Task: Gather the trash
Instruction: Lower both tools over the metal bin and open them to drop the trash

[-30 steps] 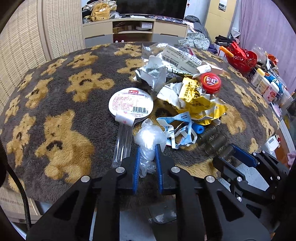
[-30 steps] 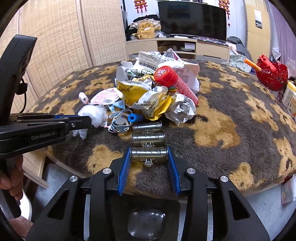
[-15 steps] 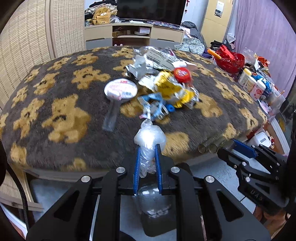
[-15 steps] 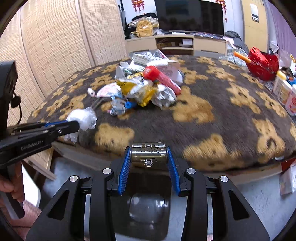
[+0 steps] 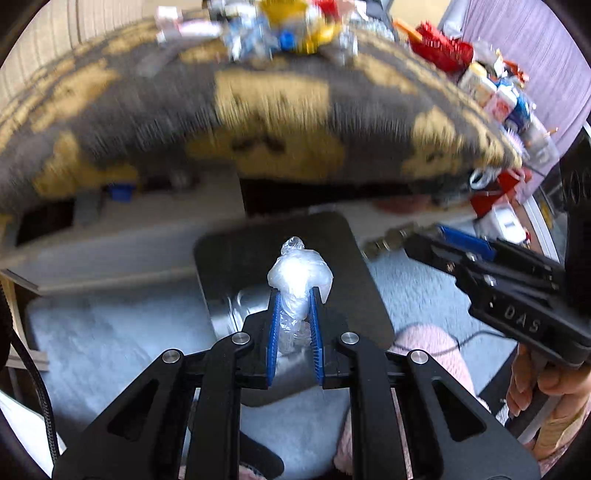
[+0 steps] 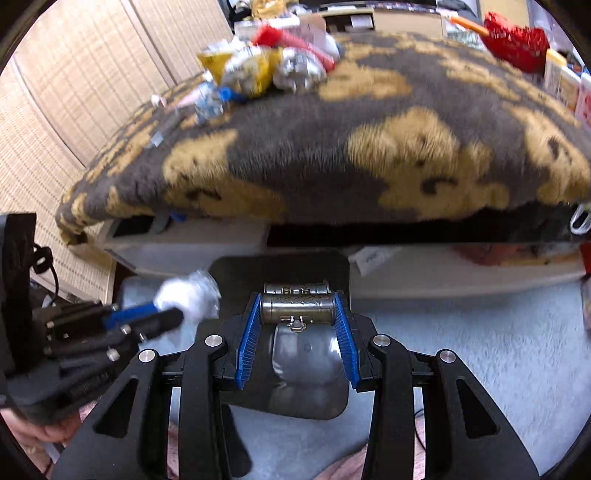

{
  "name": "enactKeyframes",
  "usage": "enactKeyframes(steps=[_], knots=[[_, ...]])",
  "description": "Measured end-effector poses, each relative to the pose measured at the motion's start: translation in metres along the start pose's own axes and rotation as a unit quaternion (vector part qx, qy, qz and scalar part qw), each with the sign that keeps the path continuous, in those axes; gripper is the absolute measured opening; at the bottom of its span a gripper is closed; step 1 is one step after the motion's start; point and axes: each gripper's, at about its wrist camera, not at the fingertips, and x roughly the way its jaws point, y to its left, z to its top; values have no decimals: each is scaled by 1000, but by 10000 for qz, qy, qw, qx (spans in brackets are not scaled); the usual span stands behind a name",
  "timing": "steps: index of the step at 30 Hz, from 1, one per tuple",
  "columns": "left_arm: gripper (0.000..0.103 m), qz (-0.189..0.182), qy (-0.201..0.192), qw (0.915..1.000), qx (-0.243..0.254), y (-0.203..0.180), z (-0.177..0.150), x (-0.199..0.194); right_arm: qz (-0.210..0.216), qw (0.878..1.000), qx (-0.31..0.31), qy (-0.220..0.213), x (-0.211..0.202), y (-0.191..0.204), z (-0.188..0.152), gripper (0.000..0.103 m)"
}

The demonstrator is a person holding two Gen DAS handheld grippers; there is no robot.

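Note:
My left gripper (image 5: 295, 295) is shut on a crumpled clear plastic wrap (image 5: 299, 273), which hangs over the dark trash bin (image 5: 240, 266) on the floor. My right gripper (image 6: 297, 310) is shut on a strip of small metal cylinders (image 6: 297, 304) over the same bin (image 6: 240, 269). In the right wrist view the left gripper (image 6: 173, 314) and its plastic wrap (image 6: 188, 291) show at the left. From the left wrist view, the right gripper (image 5: 424, 240) and the metal cylinders (image 5: 388, 240) are at the bin's right edge. A trash pile (image 6: 266, 66) lies on the table.
The table (image 6: 332, 147) wears a grey blanket with tan bears and overhangs a low shelf behind the bin. A red basket (image 6: 517, 33) and bottles (image 5: 498, 96) stand at the right. A woven screen (image 6: 55, 110) lines the left. Pale carpet (image 6: 480, 350) surrounds the bin.
Both grippers have drawn back off the table and sunk toward the floor, each keeping its load. They now point down over the bin, and the trash pile has receded.

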Motion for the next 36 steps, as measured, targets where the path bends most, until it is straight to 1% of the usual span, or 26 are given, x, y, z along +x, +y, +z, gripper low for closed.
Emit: enactKeyframes(steps=[4,7,8,9,10,11,13,15,16,17,18,20,23,26,32,36], knots=[[14,-78,255,9995,-136,5,-10,24,-23,9999,37,99,14,3,-1,40],[16,-134,331,9993,-124,5,-14,30,7,9998,85,178,21,4,0,41],[19,-140,315,9993,-109,5,-15,31,59,9997,123,197,23,5,1,41],[27,-150,301,9994,-97,4,-15,31,82,9996,155,208,24,6,3,42],[30,-153,271,9995,-89,4,-15,30,83,9996,159,220,25,6,4,42],[34,-143,229,9996,-90,4,-14,28,65,9996,141,217,26,8,4,47],[38,-145,175,9997,-130,6,-12,24,-2,9998,113,185,25,9,6,56],[40,-148,114,9997,-187,10,-11,21,-51,9998,118,135,21,8,8,56],[41,-146,79,9996,-206,11,-9,19,-75,9998,126,109,19,6,9,59],[44,-129,36,9997,-221,12,-8,16,-117,9998,137,62,16,4,11,64],[48,-108,-17,9997,-234,13,-6,13,-162,9998,149,-3,11,2,12,66],[52,-96,-119,9996,-251,16,-2,5,-223,9995,178,-135,3,-2,15,75],[58,-39,-312,9991,-281,21,5,-10,-304,9985,228,-398,-16,-11,22,84],[64,-32,-519,9981,-322,27,12,-27,-413,9966,219,-673,-36,-18,30,88],[74,-4,-911,9952,-353,37,31,-57,-439,9933,261,-1041,-63,-25,52,90],[75,135,-1120,9929,-380,48,51,-71,-444,9913,219,-1217,-69,-24,68,90]])
